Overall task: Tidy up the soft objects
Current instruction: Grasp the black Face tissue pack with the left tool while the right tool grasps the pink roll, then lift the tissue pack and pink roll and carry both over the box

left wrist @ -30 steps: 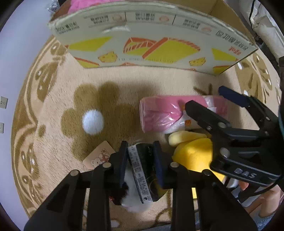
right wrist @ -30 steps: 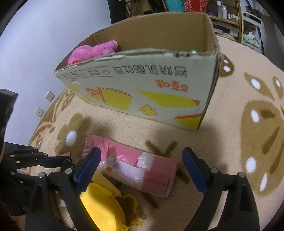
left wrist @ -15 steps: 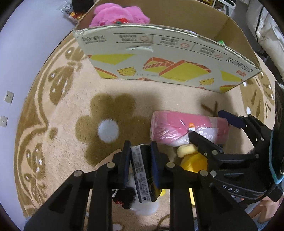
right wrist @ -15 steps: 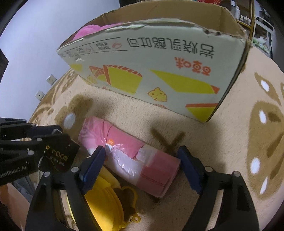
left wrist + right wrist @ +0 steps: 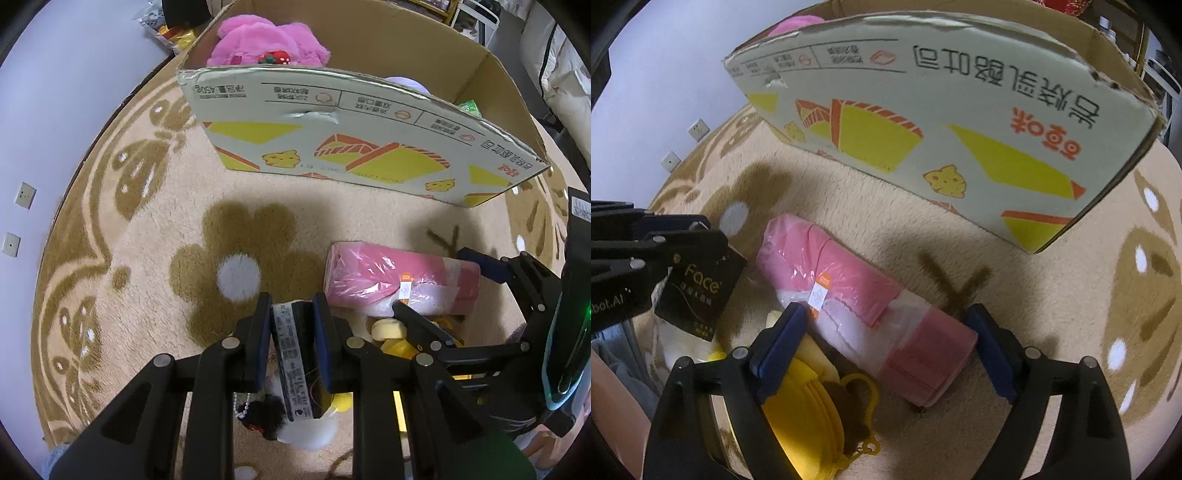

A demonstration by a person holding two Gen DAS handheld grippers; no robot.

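L gripper (image 5: 291, 343) clamped on black pack (image 5: 295, 362); R gripper (image 5: 886, 347) wide apart, straddling pink roll (image 5: 864, 310) on rug near box (image 5: 369, 147). Centre roll btw pads, squeeze gently.

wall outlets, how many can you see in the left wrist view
2, both on the pale wall at the left edge, beyond the rug: upper outlet and lower outlet just below it. More may be hidden outside the fisheye frame.
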